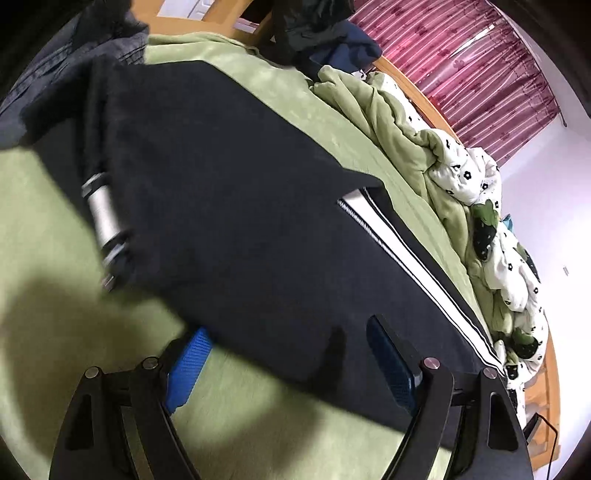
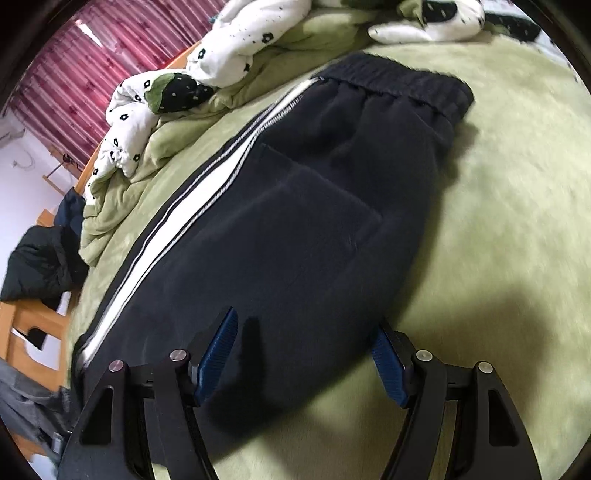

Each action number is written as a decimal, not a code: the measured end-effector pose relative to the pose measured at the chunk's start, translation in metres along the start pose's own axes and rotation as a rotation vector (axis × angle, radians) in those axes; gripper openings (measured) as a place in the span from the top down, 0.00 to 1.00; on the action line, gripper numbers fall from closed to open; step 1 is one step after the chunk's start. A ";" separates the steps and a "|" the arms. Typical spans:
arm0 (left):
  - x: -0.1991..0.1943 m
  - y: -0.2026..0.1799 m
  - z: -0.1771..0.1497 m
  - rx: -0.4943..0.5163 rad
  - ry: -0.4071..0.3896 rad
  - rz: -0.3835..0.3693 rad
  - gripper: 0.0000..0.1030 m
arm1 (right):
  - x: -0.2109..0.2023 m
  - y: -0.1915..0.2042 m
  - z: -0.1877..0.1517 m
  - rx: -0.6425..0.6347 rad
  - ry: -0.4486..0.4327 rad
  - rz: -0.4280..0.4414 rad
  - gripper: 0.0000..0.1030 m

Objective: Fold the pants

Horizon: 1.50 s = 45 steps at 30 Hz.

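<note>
A green blanket [image 1: 48, 221] covers the bed. Along its far side lies a rumpled quilt [image 2: 236, 33], white with black flowers and green inside. A wooden bed frame [image 1: 417, 92] runs past it. Behind hangs a striped pink curtain [image 1: 461, 59], daylight showing through, beside a white wall [image 1: 546, 192]. Dark clothes [image 2: 40, 258] sit piled on a wooden chair [image 2: 22, 328]. Shadows fall on the blanket.
</note>
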<state>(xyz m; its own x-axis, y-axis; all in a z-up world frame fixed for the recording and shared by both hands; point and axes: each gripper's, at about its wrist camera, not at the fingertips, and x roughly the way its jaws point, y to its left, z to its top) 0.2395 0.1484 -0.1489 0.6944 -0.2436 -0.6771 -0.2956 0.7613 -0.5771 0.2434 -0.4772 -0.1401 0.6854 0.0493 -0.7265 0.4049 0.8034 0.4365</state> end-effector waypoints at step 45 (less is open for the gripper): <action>-0.109 -0.045 -0.182 0.334 0.160 0.032 0.79 | -0.170 -0.200 -0.037 -0.062 -0.081 -0.062 0.64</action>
<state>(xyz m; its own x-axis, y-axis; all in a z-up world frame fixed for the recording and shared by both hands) 0.0576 0.0316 -0.1318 0.5691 -0.2875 -0.7704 -0.0668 0.9176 -0.3918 0.0237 -0.6242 -0.1229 0.7078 -0.0476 -0.7048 0.4115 0.8388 0.3566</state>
